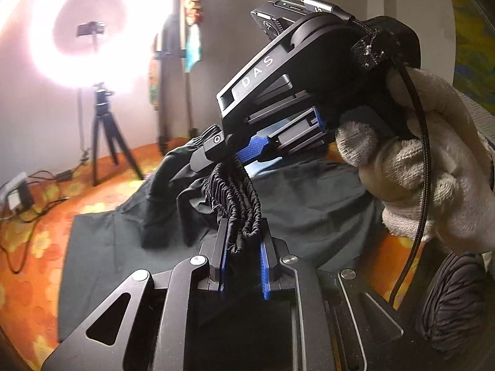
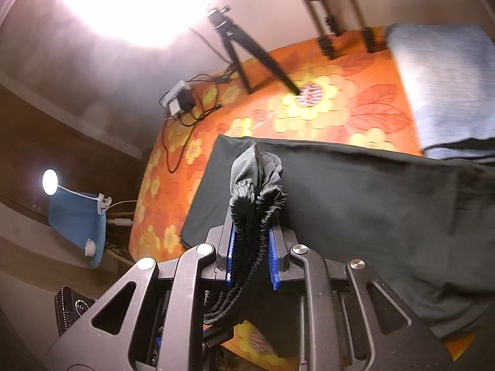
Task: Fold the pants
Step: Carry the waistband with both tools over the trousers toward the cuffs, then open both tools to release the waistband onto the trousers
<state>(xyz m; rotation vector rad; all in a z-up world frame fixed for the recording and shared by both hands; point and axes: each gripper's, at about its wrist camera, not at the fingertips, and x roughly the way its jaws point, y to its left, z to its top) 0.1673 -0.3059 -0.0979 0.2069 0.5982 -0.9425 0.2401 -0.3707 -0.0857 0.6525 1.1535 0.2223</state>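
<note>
Both the left gripper point(image 1: 243, 241) and right gripper point(image 2: 252, 241) are clamped on the gathered elastic waistband point(image 1: 238, 191) of the dark pants point(image 2: 371, 191), which trail over the orange floral bedspread point(image 2: 340, 92); carry the two grips level and together so the fold lands square.

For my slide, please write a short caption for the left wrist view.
Both grippers, left and right, grip the dark pants by the elastic waistband above an orange floral cover.
</note>
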